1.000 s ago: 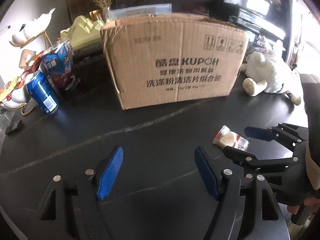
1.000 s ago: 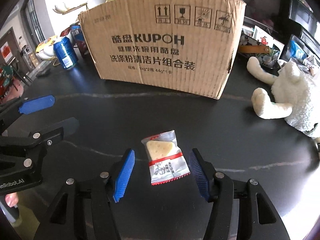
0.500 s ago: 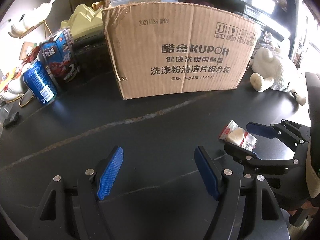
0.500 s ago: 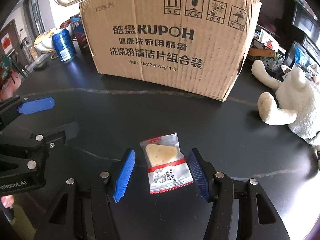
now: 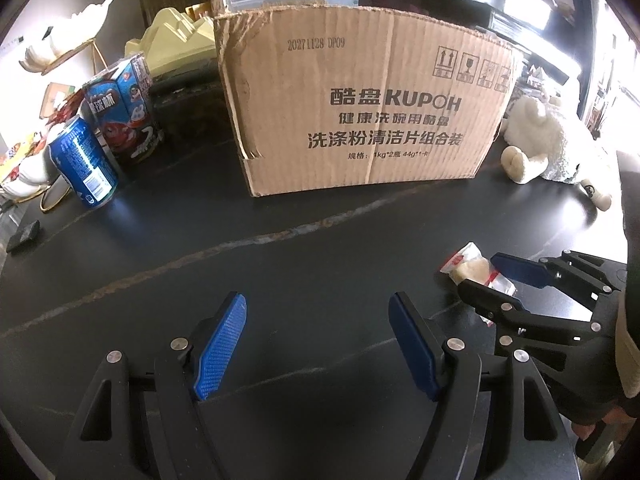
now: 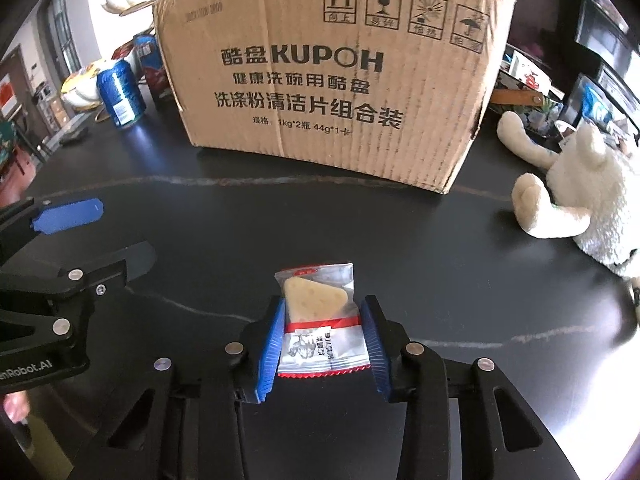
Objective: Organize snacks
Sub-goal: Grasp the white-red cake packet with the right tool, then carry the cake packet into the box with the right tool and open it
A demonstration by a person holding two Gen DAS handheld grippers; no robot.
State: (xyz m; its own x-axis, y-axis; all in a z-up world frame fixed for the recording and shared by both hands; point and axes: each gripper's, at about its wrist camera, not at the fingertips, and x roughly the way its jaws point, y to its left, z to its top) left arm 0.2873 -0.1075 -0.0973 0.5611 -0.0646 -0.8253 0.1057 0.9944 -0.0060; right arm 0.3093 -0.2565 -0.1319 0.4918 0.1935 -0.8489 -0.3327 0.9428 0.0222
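Note:
A clear snack packet with a pale wedge-shaped biscuit and a red stripe lies on the black table between my right gripper's blue pads, which press on both its sides. The packet also shows in the left wrist view with the right gripper around it. A brown KUPOH cardboard box stands upright beyond it, also in the left wrist view. My left gripper is open and empty over the table, left of the right one, and shows in the right wrist view.
A blue drink can and a blue snack carton stand left of the box. A white plush toy lies to its right. A small black object lies at the far left. The black table has pale veins.
My right gripper has closed its pads onto the snack packet, which lay loose between open pads before. Both grippers have moved closer to the box.

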